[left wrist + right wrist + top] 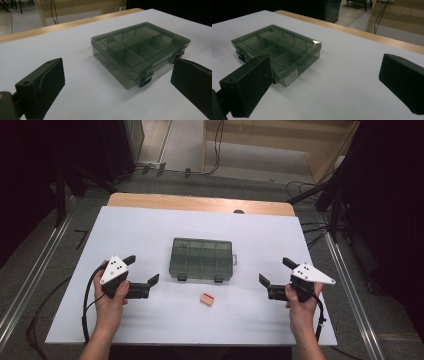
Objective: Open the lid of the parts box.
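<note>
A smoky clear compartment box [202, 259] lies shut in the middle of the white table, its latches toward the person. Just in front of it rests a small tan block [207, 299]. My left gripper [141, 270] is held left of the box, jaws wide apart and empty. My right gripper [276, 271] is held to the box's right, also open and empty. In the left gripper view the box [140, 51] sits ahead between the two jaws. In the right gripper view the box [277, 51] lies ahead to the left, partly behind the left jaw.
The white table top [150, 230] has a wooden edge [200, 202] at the far side. Cables [310, 190] and stand legs lie on the floor beyond and beside the table.
</note>
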